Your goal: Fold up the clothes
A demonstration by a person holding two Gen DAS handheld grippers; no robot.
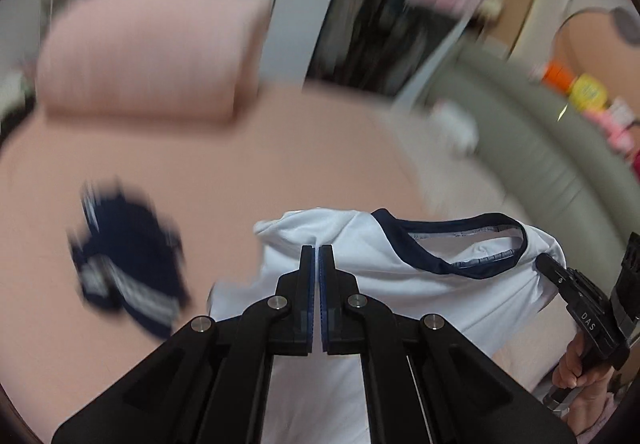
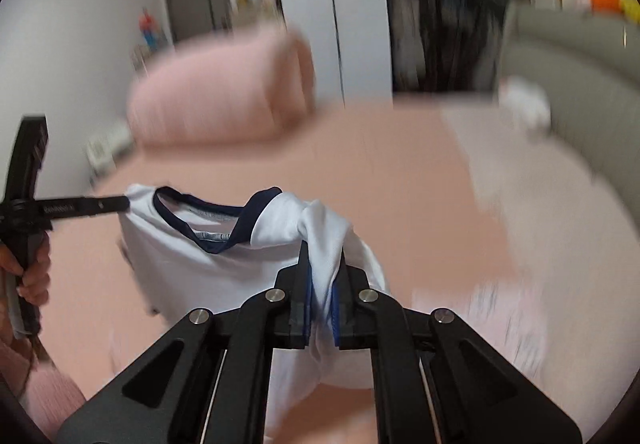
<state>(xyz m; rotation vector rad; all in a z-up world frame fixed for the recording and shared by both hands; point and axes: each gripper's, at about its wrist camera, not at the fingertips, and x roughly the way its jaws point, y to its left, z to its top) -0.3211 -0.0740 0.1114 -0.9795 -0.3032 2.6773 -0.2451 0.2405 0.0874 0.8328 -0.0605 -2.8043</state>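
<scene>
A pink bed point(image 1: 280, 147) fills most of both views, its sheet blurred. At the far end of the bed lies a pink bolster pillow point(image 1: 148, 59), and along the bed's right side runs a grey padded headboard point(image 1: 532, 131). A paler pink blanket point(image 2: 532, 211) covers the part of the bed nearest that headboard, with a small crumpled white cloth point(image 2: 524, 103) on it close to the padding.

Above the bed, at its near end, hangs the white T-shirt point(image 1: 400, 276), stretched between the two tongs with its navy collar point(image 1: 448, 240) uppermost and its body drooping toward the sheet. The left tongs point(image 1: 316, 250) are pressed together on a fold of the shirt at one shoulder, with only a thin slit between the blue pads. The right tongs point(image 2: 322, 256) are clamped on a bunched twist of fabric at the other shoulder, which spills over the top of the fingers. A person's hand point(image 2: 34, 276) grips the handle of the left tongs in the right wrist view.

On the bed to the left of the shirt lies a dark navy garment point(image 1: 128, 260) with white patterned bands, crumpled and blurred. On top of the headboard stands an orange-capped yellow bottle point(image 1: 576, 87).
</scene>
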